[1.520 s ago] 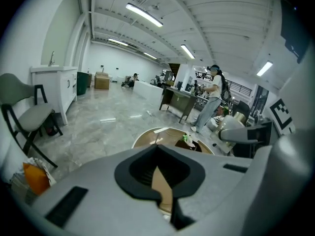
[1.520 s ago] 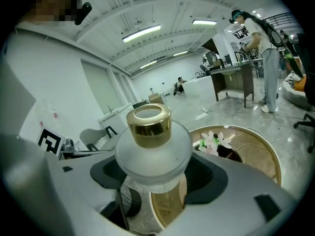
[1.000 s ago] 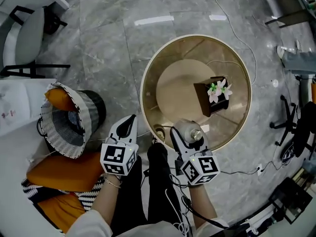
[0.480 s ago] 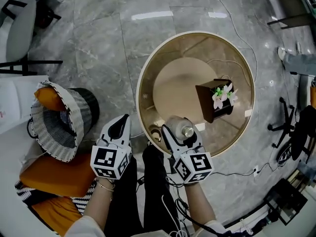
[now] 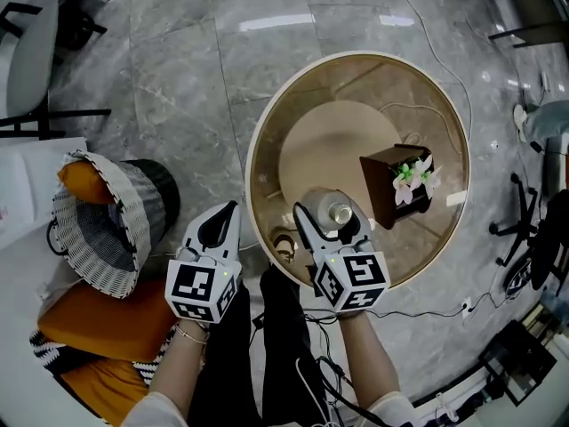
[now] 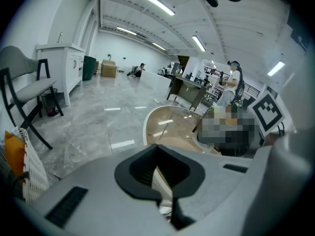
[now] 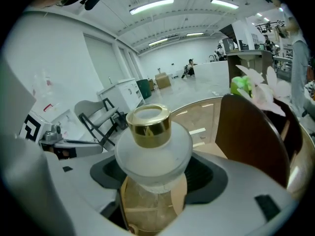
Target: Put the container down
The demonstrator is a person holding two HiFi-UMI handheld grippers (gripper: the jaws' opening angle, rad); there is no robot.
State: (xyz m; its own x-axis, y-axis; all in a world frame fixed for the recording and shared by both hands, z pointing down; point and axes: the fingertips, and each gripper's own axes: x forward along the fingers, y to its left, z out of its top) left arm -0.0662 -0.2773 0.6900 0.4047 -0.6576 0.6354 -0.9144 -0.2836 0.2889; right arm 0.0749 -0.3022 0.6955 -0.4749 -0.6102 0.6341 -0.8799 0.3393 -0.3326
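- head view: the right tool (image 5: 333, 227) is gripping the container (image 5: 338, 212), a frosted bottle, over the near part of the round desk (image 5: 356, 87). i cannot tell whether its base is touching the desk. a brown box (image 5: 389, 183) with flowers (image 5: 414, 178) is sitting farther right on the desk, apart from the container. the left tool (image 5: 223, 224) is hovering just off the desk's near-left edge, beside a wicker basket (image 5: 98, 229) on the floor.
- left gripper view: the left tool (image 6: 161, 176) is showing its jaws pressed together with nothing between them, and is pointing toward the desk (image 6: 162, 124).
- right gripper view: the right tool (image 7: 152, 183) is clamping both jaws on the container (image 7: 152, 154) below its gold cap (image 7: 147, 124), and the container is standing upright. the brown box (image 7: 251, 132) is standing to the right.
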